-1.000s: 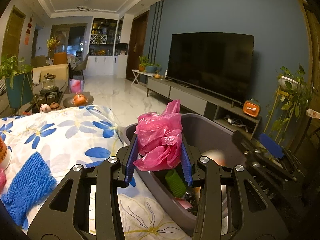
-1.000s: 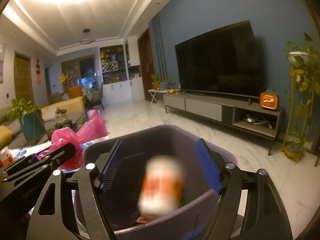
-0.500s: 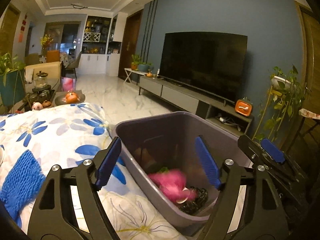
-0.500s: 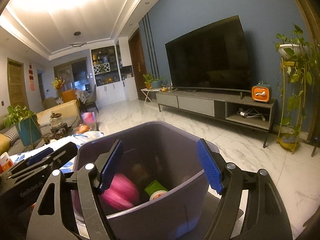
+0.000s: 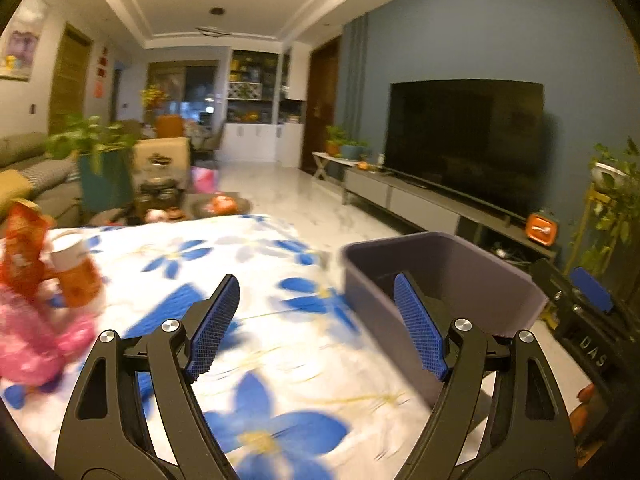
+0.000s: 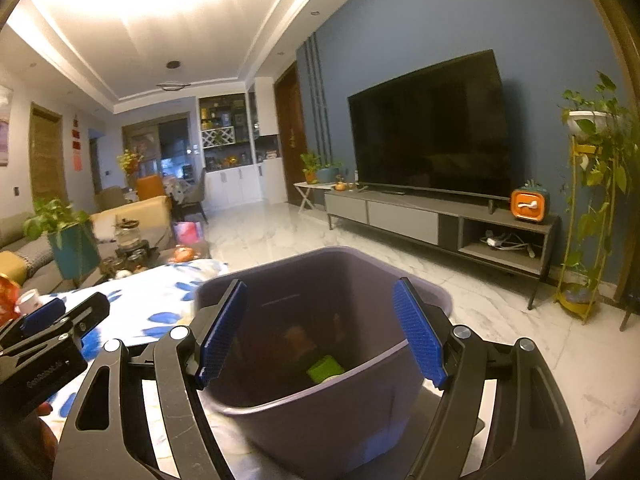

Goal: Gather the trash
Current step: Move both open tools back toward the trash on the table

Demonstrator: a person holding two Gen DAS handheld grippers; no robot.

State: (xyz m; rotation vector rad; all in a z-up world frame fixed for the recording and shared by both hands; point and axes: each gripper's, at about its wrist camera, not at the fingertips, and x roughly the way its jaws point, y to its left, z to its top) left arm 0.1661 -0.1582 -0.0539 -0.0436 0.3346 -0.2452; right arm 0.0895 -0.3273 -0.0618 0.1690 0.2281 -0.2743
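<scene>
My left gripper point(image 5: 316, 280) hangs open and empty over the flowered tablecloth point(image 5: 256, 360), to the left of the grey-purple trash bin point(image 5: 460, 264). Blurred trash lies at the table's left: an orange-and-white cup point(image 5: 76, 276), a red snack bag point(image 5: 22, 248) and a pink crumpled bag point(image 5: 36, 348). My right gripper point(image 6: 320, 284) is open above the bin's near rim point(image 6: 320, 392), with nothing between its fingers. Deep in the dark bin lies a green piece point(image 6: 325, 368) among dim trash. The left gripper's blue pad point(image 6: 42, 314) shows at the left edge.
Beyond the table stand a teal planter point(image 5: 104, 184), a tea set point(image 5: 156, 192) and a fruit dish point(image 5: 220, 204). A TV point(image 6: 432, 136) on a low console point(image 6: 400, 216) lines the blue wall, and a plant stand point(image 6: 588, 216) is at the right. Marble floor lies between.
The left gripper opened and dropped the pink bag into the bin, then swung left over the table. The orange can left the right gripper and fell in; that gripper drew back slightly.
</scene>
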